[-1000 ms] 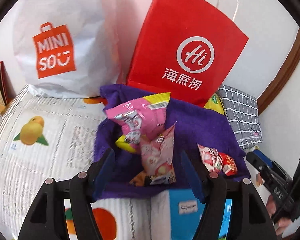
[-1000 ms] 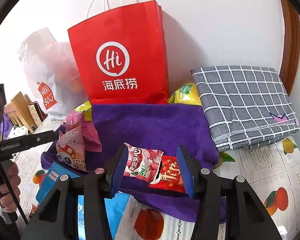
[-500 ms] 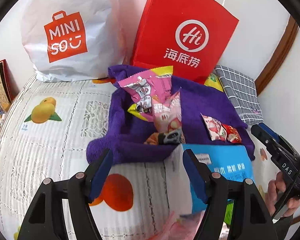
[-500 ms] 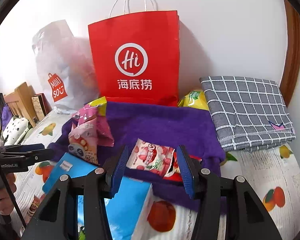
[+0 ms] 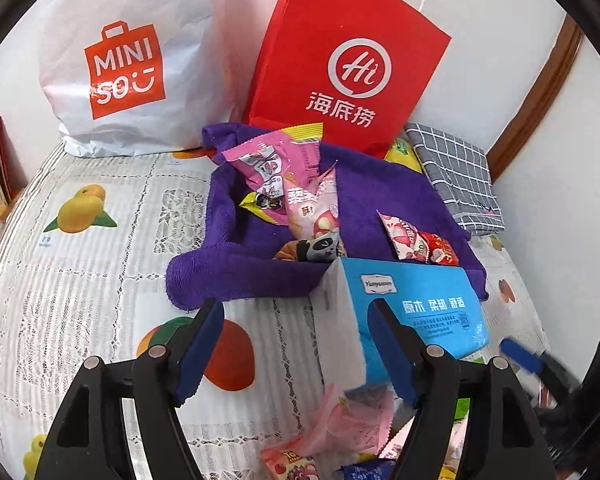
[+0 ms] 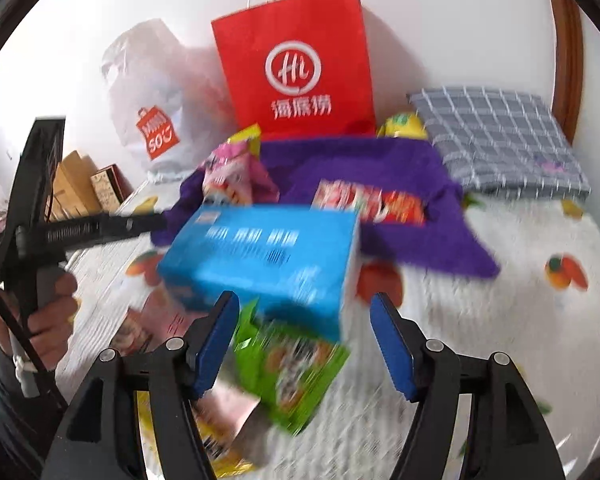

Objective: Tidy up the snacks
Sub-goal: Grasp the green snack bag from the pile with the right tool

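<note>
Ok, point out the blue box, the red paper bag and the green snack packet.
blue box (image 5: 416, 296), left wrist view, on its printed blue top.
red paper bag (image 5: 352, 60), left wrist view, on its front by the logo.
green snack packet (image 6: 296, 368), right wrist view, on its blurred front.

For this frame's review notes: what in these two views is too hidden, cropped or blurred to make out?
- Yellow packet: left wrist view, mostly hidden behind the red paper bag and purple cloth.
- Snacks at the bottom edge: left wrist view, cropped by the frame and the left gripper.
- Blue box lettering and green packet: right wrist view, motion blur.
</note>
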The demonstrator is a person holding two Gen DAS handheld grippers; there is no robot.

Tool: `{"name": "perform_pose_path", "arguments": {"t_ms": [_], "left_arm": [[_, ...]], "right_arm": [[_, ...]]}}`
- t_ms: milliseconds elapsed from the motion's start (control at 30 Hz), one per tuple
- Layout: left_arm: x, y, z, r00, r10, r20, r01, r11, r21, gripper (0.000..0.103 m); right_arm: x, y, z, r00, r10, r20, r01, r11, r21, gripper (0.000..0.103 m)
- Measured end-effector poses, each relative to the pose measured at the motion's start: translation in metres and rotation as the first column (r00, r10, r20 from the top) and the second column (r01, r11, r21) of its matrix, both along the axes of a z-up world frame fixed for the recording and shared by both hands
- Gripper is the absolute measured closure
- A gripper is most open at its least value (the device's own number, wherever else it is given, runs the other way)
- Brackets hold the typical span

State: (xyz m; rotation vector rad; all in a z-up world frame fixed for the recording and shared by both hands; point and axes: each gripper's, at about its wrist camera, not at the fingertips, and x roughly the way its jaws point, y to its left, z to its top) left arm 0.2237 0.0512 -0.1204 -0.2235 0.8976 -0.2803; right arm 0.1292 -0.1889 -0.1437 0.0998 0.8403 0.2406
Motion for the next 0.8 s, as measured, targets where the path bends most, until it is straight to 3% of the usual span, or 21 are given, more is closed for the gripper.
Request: {"name": "perform_pose_path", "arguments": {"t_ms": [233, 400, 533, 800], "left_arm": [[-0.002, -0.002, 0.002, 1.000, -0.025, -0.003, 0.025, 0.999, -0.022, 0.030], [0.000, -0.001, 0.000, 1.000, -0.023, -0.020, 0.023, 0.999, -0.035, 0.030], [-0.002, 0.000, 0.003, 1.000, -0.028, -0.015, 0.027, 0.998, -0.049, 0.030], [-0.004, -0.003, 0.004, 0.999, -0.036, -0.013, 0.036, 0.998, -0.042, 0.030]], "right_arm": [[0.008, 0.015, -0.029, 0.996, -0.009, -0.084, 0.006, 0.999, -0.041, 0.036], [0.017, 0.020, -0.042, 0.989, -0.009, -0.147, 0.001, 0.999, -0.053, 0.030], [0.016, 0.031, -0.045, 0.993, 0.003, -0.118, -0.019, 0.991, -0.130, 0.027], [-0.002, 0.023, -0.034, 0.997, 0.018, -0.070, -0.028, 0.990, -0.139, 0.048]]}}
